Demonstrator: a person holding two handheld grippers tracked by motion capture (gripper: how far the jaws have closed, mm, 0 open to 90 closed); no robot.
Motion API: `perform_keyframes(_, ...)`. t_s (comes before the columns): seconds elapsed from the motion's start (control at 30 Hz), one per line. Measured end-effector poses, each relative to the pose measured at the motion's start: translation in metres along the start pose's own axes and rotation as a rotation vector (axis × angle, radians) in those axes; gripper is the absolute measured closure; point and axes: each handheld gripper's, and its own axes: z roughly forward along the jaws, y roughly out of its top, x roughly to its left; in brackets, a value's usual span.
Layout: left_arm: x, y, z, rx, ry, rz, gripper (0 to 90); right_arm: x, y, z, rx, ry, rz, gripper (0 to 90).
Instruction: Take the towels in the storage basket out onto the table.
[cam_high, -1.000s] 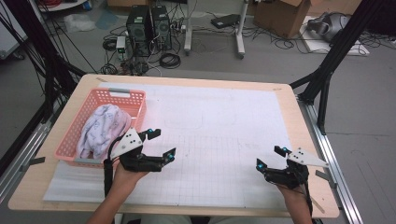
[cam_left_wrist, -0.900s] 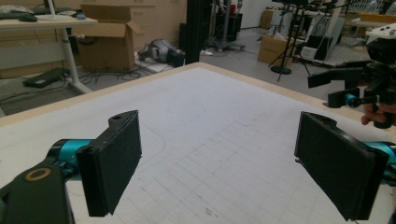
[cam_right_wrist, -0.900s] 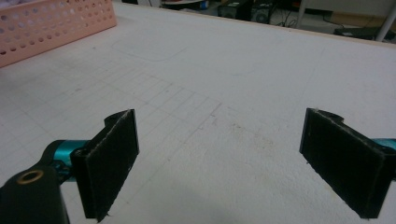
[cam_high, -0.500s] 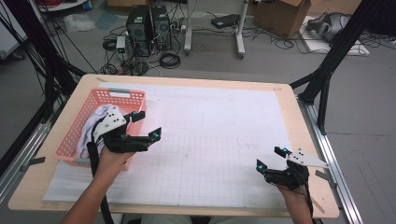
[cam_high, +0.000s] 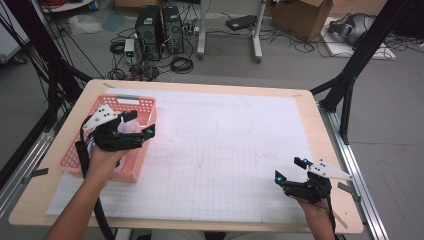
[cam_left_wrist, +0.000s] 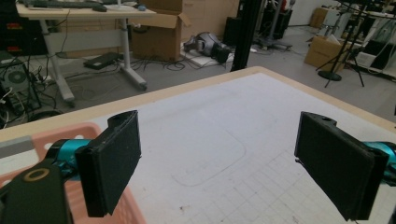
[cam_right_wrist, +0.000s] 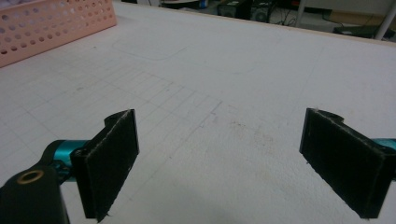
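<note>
Two hand-held black two-jaw grippers work at this table, one per hand. The left gripper (cam_high: 141, 123), with a grey three-cornered plate on top and teal fittings at its fingertips, hangs over the near right part of one pink perforated plastic basket (cam_high: 145, 107), its jaws spread wide with nothing between them. In the left gripper view, the left gripper (cam_left_wrist: 217, 163) shows two flat rectangular pads faced with a matt, felt-like black, and the basket's (cam_left_wrist: 74, 133) rim sits low at the left beneath one pad.

Inside the basket lies one crumpled pale cloth (cam_high: 127, 126), soft and folded, mostly hidden by the gripper; whether the jaws touch it cannot be told.

The right gripper (cam_high: 289, 169) sits near the table's front right corner, well apart from the basket, also with jaws spread and empty. In the right gripper view, the right gripper (cam_right_wrist: 219, 156) shows the same two felt-faced pads above one white gridded mat (cam_right_wrist: 224, 74), smooth, marked with thin lines and a faint rounded outline, with a few brownish specks. The basket (cam_right_wrist: 46, 23), its wall pierced by rows of round holes, stands at the far upper left.

The mat (cam_high: 225, 150) covers most of one light wooden table (cam_high: 330, 150) with rounded corners.
</note>
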Motion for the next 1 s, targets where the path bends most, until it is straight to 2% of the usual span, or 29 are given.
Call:
perform_keyframes(0.33, 0.03, -0.006, -0.003, 0.068, 0.066, -0.05, 14.9, 0.0, 0.001, -0.001, -0.001, -0.004, 0.002, 10.4)
perform_keyframes(0.63, 0.059, -0.016, -0.003, 0.214, 0.149, -0.1, 14.9, 0.0, 0.001, 0.001, 0.004, -0.002, 0.011, 10.4)
perform_keyframes(0.7, 0.065, -0.018, -0.004, 0.26, 0.189, -0.091, 14.9, 0.0, 0.001, 0.002, 0.004, -0.003, 0.004, 10.4)
perform_keyframes(0.77, 0.07, -0.021, -0.004, 0.287, 0.232, -0.09, 14.9, 0.0, 0.001, 0.002, 0.007, -0.003, 0.005, 10.4)
perform_keyframes(0.8, 0.073, -0.023, -0.006, 0.312, 0.281, -0.083, 14.9, 0.0, 0.0, 0.002, 0.008, -0.001, 0.003, 10.4)
perform_keyframes(0.83, 0.073, -0.023, -0.006, 0.312, 0.281, -0.083, 14.9, 0.0, 0.0, 0.002, 0.008, -0.001, 0.003, 10.4)
perform_keyframes(0.9, 0.077, -0.024, -0.007, 0.343, 0.319, -0.066, 14.9, 0.001, 0.001, 0.002, 0.011, -0.001, -0.001, 10.4)
perform_keyframes(1.0, 0.083, -0.027, -0.007, 0.393, 0.353, -0.053, 14.9, 0.001, 0.001, 0.003, 0.01, -0.001, -0.003, 10.3)
